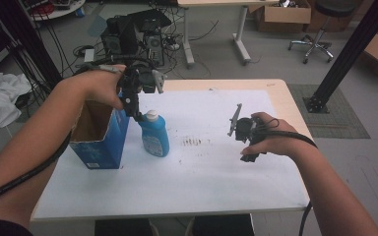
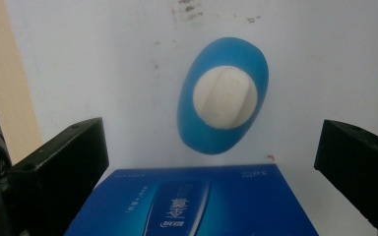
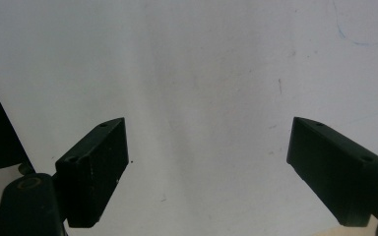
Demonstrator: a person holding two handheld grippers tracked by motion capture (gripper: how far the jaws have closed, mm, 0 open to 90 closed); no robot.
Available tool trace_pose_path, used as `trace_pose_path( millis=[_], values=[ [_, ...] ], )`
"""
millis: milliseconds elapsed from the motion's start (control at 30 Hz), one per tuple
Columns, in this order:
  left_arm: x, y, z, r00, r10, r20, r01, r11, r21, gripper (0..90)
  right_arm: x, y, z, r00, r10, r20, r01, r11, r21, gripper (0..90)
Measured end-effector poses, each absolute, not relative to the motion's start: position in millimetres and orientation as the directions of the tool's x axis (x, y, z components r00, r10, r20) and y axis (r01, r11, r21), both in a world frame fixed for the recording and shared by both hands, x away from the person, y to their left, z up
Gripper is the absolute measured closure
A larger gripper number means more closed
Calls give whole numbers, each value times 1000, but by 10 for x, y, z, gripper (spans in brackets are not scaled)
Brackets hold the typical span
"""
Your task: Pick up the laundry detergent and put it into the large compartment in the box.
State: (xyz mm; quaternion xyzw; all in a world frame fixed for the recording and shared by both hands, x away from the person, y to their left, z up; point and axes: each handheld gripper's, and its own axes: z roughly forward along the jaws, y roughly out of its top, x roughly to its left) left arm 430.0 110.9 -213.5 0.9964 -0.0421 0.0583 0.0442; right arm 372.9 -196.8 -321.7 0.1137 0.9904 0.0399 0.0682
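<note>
Two tools above a white-topped desk (image 1: 216, 172), one per hand. Left tool (image 1: 137, 110) poised over a blue bottle (image 1: 154, 135) with a white cap, jaws spread wide, gripping nothing. Bottle upright, just right of an open blue box (image 1: 101, 135), near the desk's left side. Right tool (image 1: 246, 142) well apart over bare desk surface, jaws likewise spread and empty.

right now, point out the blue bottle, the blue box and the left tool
blue bottle (image 1: 154, 139), high view, on its label side
blue box (image 1: 100, 147), high view, on its front wall
left tool (image 2: 211, 162), left gripper view, midway between its open jaws
</note>
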Motion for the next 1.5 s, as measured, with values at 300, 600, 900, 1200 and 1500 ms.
trace_pose_path(
  millis=[300,600,900,1200,1500],
  values=[
    [4318,1118,-2262,989,-97,110,-107,-990,91,4,3720,-1975,-3248,-961,248,-126,237,967,97,158],
    [4298,1163,-2395,991,-89,104,-101,-988,116,4,3725,-1892,-3250,-965,227,-128,216,972,95,158],
    [4306,1191,-2519,992,-81,100,-93,-987,130,4,3723,-1854,-3280,-967,221,-128,210,973,93,158],
    [4317,1162,-2597,991,-97,93,-108,-987,123,4,3725,-1851,-3297,-966,222,-130,212,973,88,158],
    [4312,1117,-2695,989,-119,86,-128,-985,115,8,3733,-1840,-3310,-967,218,-129,207,974,90,158]
  ],
)
